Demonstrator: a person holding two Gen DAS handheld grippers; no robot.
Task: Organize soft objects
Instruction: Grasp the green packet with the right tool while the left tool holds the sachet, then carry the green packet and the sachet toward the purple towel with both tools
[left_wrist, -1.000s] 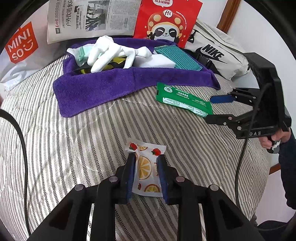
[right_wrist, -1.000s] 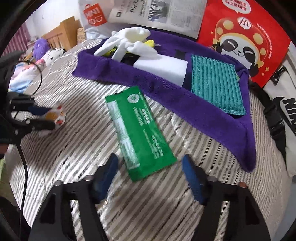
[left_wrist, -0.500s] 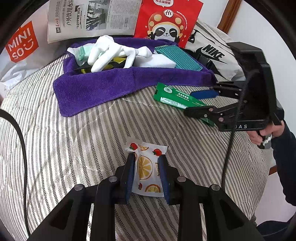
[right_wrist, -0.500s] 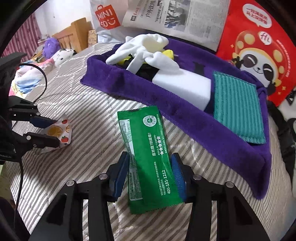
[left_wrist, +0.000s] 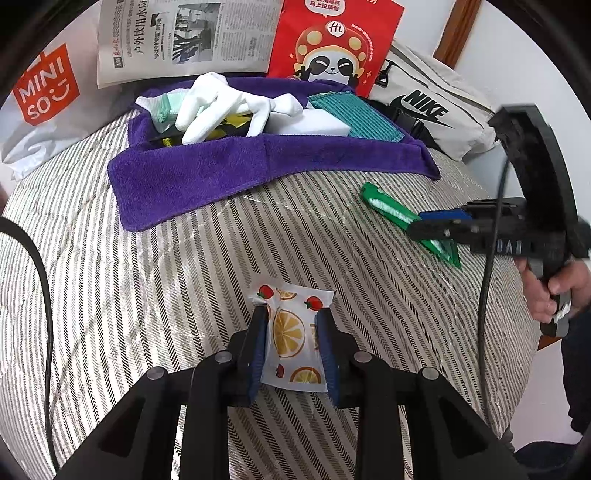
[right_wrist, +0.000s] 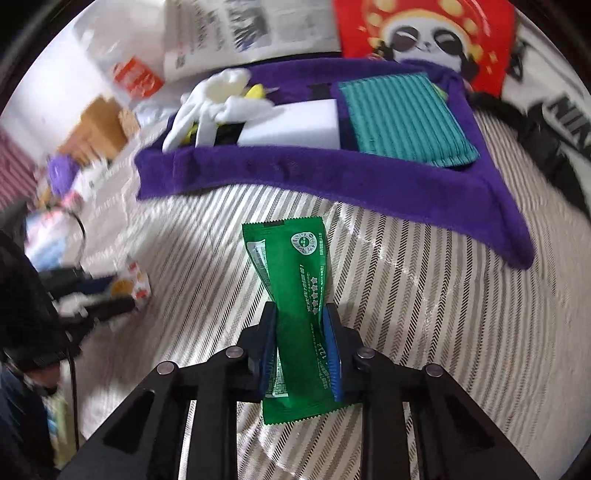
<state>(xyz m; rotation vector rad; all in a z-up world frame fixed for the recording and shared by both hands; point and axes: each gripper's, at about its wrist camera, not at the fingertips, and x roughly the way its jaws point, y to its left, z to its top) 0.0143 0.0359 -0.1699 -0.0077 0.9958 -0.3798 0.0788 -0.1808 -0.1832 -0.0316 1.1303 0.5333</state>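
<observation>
While your left gripper (left_wrist: 293, 345) pinches the fruit-print packet (left_wrist: 293, 341) against the striped bedcover (left_wrist: 147, 295), your right gripper (right_wrist: 301, 345) has its jaws clamped on the green packet (right_wrist: 295, 295), squeezing it narrow at the waist. Beyond both lies the purple towel (left_wrist: 221, 166), bearing white gloves (left_wrist: 221, 103), a white sponge (left_wrist: 310, 123) and a teal cloth (left_wrist: 354, 114).

MINISO on white bag (left_wrist: 40, 92), NIKE (grey bag (left_wrist: 428, 107))
</observation>
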